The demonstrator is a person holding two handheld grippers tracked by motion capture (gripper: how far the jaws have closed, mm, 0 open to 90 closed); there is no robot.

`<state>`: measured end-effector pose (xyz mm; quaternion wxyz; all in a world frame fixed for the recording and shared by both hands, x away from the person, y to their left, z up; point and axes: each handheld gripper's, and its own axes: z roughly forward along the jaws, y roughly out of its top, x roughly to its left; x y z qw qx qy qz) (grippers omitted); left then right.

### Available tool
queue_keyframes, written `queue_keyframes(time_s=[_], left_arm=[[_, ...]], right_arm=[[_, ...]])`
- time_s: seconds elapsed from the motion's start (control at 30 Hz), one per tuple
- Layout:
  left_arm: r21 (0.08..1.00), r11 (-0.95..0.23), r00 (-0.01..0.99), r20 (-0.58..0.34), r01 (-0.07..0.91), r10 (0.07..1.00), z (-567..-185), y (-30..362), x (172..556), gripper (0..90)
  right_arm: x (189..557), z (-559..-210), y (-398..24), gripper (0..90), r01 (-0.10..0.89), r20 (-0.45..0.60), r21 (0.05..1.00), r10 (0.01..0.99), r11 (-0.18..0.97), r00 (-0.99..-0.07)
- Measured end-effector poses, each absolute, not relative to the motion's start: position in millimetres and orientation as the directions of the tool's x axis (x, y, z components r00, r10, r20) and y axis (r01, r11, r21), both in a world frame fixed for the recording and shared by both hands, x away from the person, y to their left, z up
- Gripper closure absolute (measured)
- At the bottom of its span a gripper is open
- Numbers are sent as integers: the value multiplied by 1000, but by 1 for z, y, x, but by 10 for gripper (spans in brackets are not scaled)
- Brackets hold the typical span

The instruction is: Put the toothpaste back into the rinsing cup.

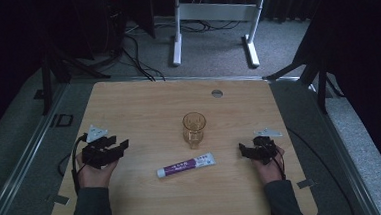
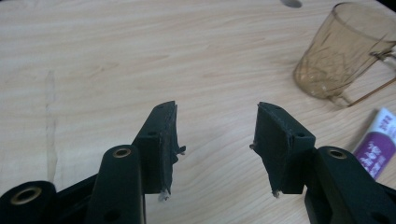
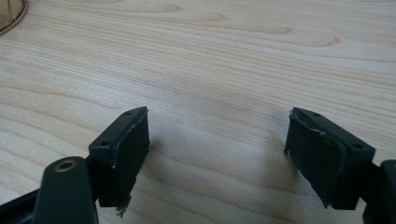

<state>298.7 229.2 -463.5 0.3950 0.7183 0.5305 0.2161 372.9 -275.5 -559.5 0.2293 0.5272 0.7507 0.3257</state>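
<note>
At about 8 o'clock on the light wooden table (image 1: 143,103), the left gripper (image 1: 122,143) rests in a hand. Its jaws stand spread apart with nothing between them, and they point toward the middle of the table. In the left gripper view the same jaws hang over bare wood, with the cup off at 2 o'clock.

In the middle of the table stands a clear amber glass cup with a handle (image 1: 194,129). It is upright. It looks empty, with nothing inside that I can see. Just below it, toward 6 o'clock, lies a white and purple toothpaste tube (image 1: 186,165). The tube lies flat and a bit slanted, close to the cup but not touching it.

At about 4 o'clock is the right gripper (image 1: 242,150), held in the other hand. Its jaws are spread wide too, with only wood between them.

My guess is that the tube goes into the cup. Things could go wrong here. The cup is glass and light, so a bump from a gripper could tip it over or push it away. The tube is smooth and round, so it could slip or roll if the jaws pinch it near the end. If the tube hits the rim, the cup could fall.
</note>
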Motion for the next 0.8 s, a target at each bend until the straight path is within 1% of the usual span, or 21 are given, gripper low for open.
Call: queue_keyframes(time_s=[0.27, 0.8], left_arm=[[804, -200, 424, -71, 560, 903, -450, 216, 306, 492], [802, -271, 482, -25, 533, 876, -435, 194, 316, 514]], right_arm=[[373, -559, -276, 214, 642, -2, 730, 941, 233, -339], [373, -560, -276, 213, 642, -1, 731, 940, 233, -340]])
